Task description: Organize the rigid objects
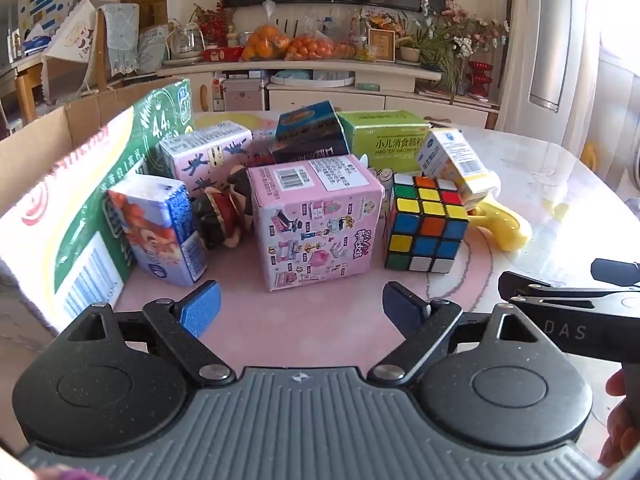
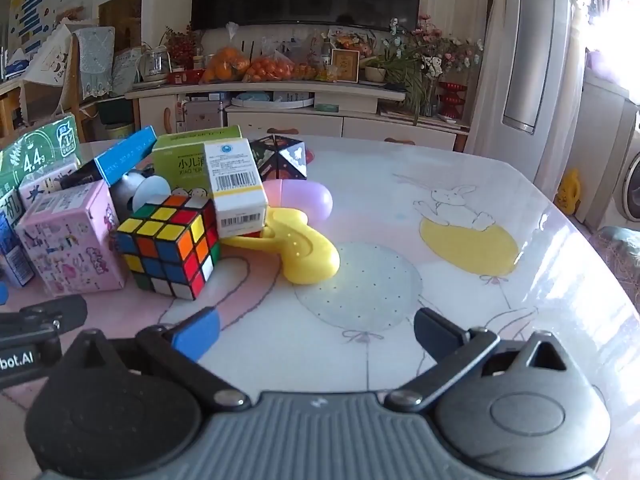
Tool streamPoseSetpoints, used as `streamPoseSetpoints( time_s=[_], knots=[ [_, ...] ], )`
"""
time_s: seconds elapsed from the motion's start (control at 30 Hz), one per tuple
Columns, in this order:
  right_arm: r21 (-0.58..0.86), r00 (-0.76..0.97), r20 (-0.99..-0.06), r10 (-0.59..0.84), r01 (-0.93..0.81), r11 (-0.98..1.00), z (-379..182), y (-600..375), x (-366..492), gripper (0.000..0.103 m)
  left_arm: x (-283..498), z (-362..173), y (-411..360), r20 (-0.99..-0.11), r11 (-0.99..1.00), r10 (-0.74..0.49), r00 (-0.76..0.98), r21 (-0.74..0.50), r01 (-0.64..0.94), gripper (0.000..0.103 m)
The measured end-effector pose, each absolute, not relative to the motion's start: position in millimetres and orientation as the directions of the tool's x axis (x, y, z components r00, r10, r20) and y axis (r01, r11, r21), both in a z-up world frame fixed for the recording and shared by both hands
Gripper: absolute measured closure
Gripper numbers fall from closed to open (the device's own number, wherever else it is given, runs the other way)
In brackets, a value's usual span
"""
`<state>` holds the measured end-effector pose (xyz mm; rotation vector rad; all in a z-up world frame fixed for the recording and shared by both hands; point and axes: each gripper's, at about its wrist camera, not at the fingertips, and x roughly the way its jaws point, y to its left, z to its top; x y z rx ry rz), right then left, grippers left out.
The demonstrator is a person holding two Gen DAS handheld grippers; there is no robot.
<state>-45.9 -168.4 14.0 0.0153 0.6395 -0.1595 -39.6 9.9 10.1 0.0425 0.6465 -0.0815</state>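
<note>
A cluster of small objects sits on the table. In the left wrist view a pink printed box [image 1: 316,220] stands just beyond my left gripper [image 1: 300,312], which is open and empty. A colour cube [image 1: 426,226] sits to its right, a blue and white carton [image 1: 160,228] to its left, a figurine [image 1: 224,216] between them. Behind are a green medicine box [image 1: 384,136], a dark box [image 1: 312,132] and a white and yellow box [image 1: 456,164]. In the right wrist view my right gripper [image 2: 316,336] is open and empty over bare tabletop, right of the colour cube [image 2: 172,244] and the yellow toy [image 2: 304,252].
A large cardboard box [image 1: 44,148] with a green and white pack [image 1: 80,208] leaning on it stands at the left. The table [image 2: 460,280] has a balloon and rabbit print. A purple egg shape [image 2: 308,200] and a dark folding cube [image 2: 288,158] lie further back. A cabinet with oranges stands beyond.
</note>
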Motion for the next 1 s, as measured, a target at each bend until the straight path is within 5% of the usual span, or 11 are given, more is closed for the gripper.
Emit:
streamPoseSetpoints(
  time_s=[0.47, 1.0],
  knots=[
    [-0.036, 0.882, -0.454, -0.129, 0.126, 0.991, 72.0, -128.9, -107.0, 0.001, -91.3, 65.6, 46.3, -0.525, 0.996, -0.038, 0.85, 0.054, 0.078, 0.0],
    [-0.028, 0.919, -0.395, 0.01, -0.022, 0.999, 124.7, -62.3, -142.1, 0.001, -154.4, 103.9, 98.7, -0.432, 0.996, 0.08, 0.898, 0.067, -0.057, 0.0]
  ],
)
